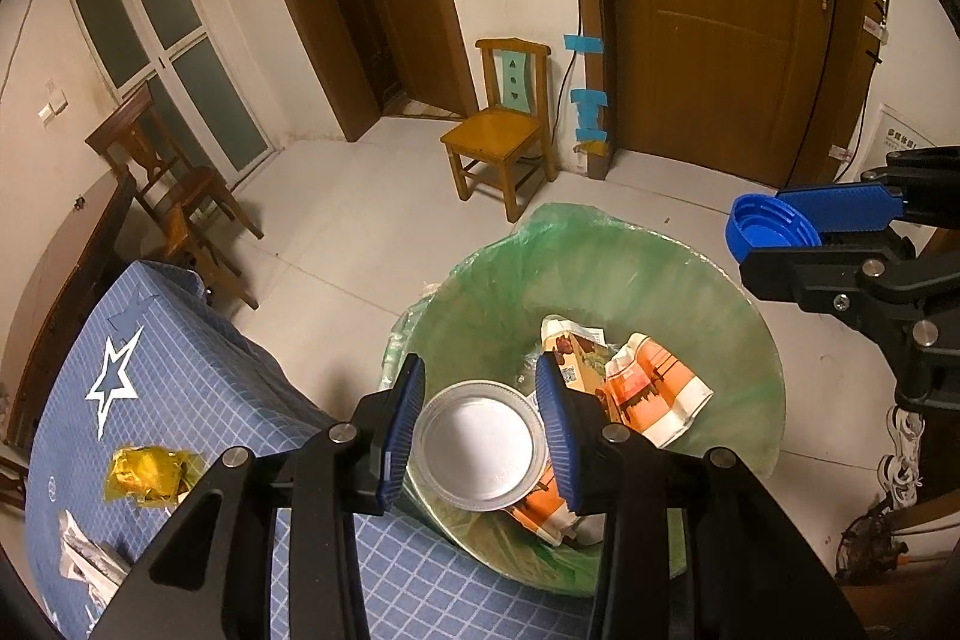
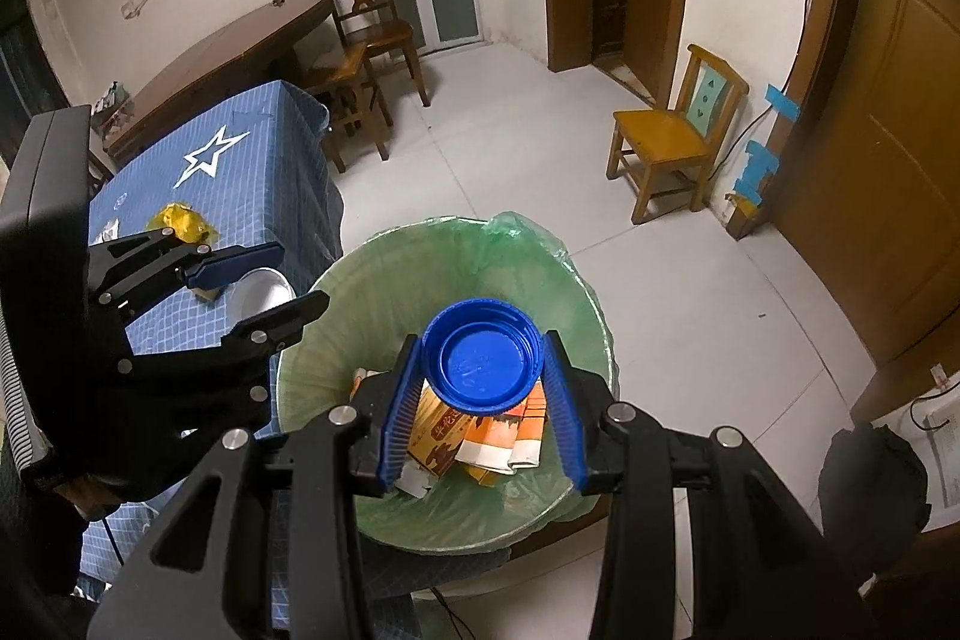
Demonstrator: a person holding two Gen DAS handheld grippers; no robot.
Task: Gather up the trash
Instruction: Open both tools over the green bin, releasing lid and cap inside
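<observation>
Trash in both grippers, above the lined bin (image 1: 690, 280): left gripper (image 1: 480, 436) fingers clamp a foil dish (image 1: 480, 445), right gripper (image 2: 483, 388) fingers clamp a blue cap (image 2: 480, 361), so each should drop inside. Gold wrapper (image 1: 147, 475) lies on worktop (image 1: 198, 370).

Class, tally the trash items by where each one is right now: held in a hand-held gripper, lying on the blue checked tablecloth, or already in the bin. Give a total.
Held in a hand-held gripper: 2 (round silver foil dish, big blue plastic cap)
On tablecloth: 2 (crumpled gold wrapper, crumpled grey-white wrapper)
In green-lined bin: at least 2 orange printed cartons
Total: at least 6
</observation>
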